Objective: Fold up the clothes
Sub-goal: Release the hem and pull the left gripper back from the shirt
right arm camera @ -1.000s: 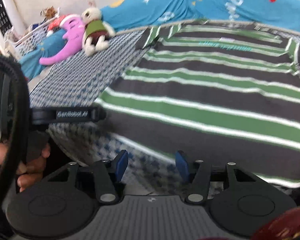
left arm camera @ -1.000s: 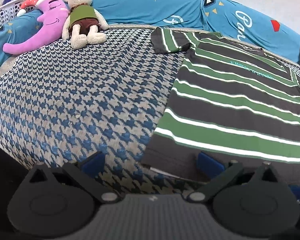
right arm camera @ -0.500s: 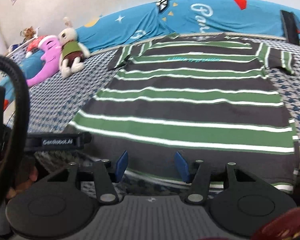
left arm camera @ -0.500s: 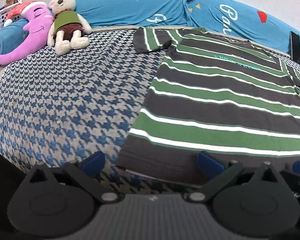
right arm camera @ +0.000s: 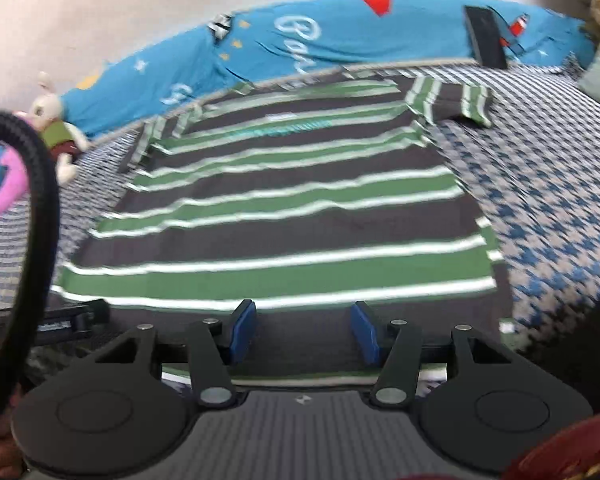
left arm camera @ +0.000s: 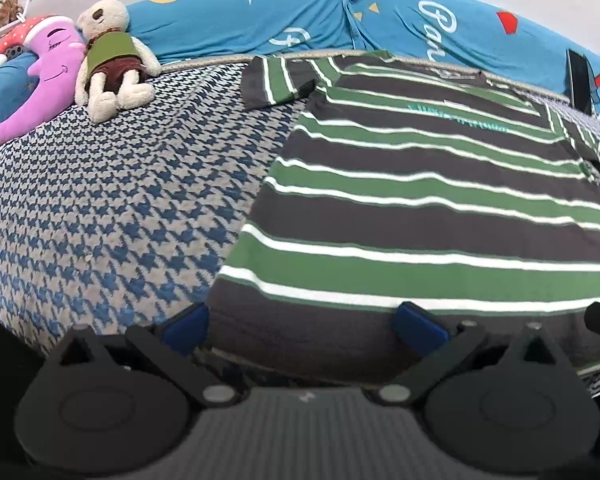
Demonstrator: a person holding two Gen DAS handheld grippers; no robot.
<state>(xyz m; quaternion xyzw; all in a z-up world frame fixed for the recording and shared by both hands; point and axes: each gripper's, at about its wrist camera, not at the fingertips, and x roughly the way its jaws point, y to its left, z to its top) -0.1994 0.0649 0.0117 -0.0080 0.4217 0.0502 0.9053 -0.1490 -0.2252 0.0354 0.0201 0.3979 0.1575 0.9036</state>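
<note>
Houndstooth bedding (left arm camera: 100, 208) covers the bed, where a green-and-grey striped T-shirt (left arm camera: 440, 200) lies spread flat, collar toward the blue pillows (left arm camera: 300, 20) and a plush rabbit (left arm camera: 112, 44) off to its left. Both the left gripper (left arm camera: 300, 326) and right gripper (right arm camera: 304, 332) hover over the shirt's hem, fingers apart and holding nothing.

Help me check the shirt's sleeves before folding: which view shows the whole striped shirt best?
The right wrist view: the striped shirt shows whole, both sleeves spread, though blurred. The left wrist view is sharper but cuts the shirt off at the right edge.
</note>
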